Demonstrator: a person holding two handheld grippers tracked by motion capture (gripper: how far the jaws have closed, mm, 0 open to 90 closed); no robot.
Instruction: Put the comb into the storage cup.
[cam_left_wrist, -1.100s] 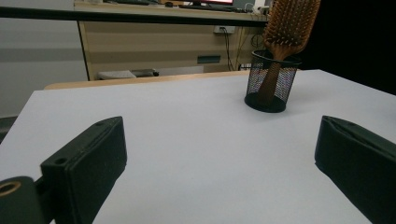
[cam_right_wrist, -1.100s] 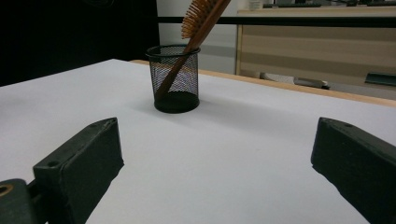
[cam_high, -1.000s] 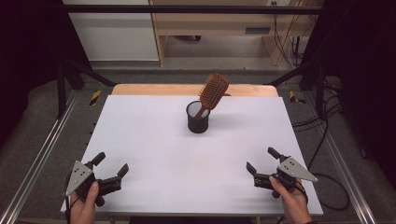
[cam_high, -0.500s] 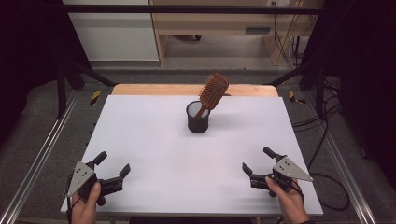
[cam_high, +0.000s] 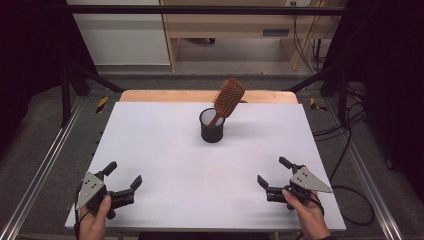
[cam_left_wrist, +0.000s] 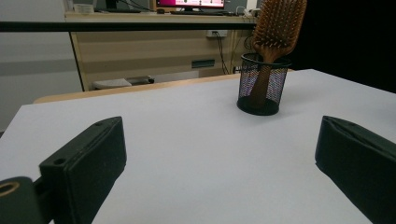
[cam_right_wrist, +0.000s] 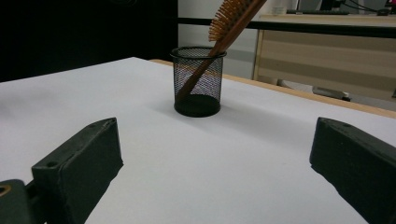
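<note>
— White worktop (cam_high: 165, 150) under me, a wooden edge at its far side, office cabinets and cables beyond. What are you after?

— The hairbrush (cam_high: 227, 100). It stands handle-down in the black mesh cup (cam_high: 212, 127), toward the far middle of the worktop, leaning so its bristled head overhangs the rim up and to the right.

— And your fingers?

— Both pairs are spread wide and hold nothing. My left gripper (cam_high: 122, 181) hovers at the near left corner, my right gripper (cam_high: 272, 172) at the near right, both well apart from the cup. In the left gripper view the cup (cam_left_wrist: 261, 84) sits ahead and to the right; in the right gripper view it (cam_right_wrist: 197, 81) sits ahead and to the left.

— How will the brush handle?

— Wood, I judge: stiff and light, nothing to crush. The bristle face would give uneven purchase, so I would close on the neck just under the head, across the flat sides, and lift along the lean. The cup looks light as well and may tip or ride up with the handle, so my other gripper could steady its rim.

— Anything changed from a second ago?

— My right gripper has slid a little leftward and nearer my edge. The left one, brush and cup sit as they did.
</note>
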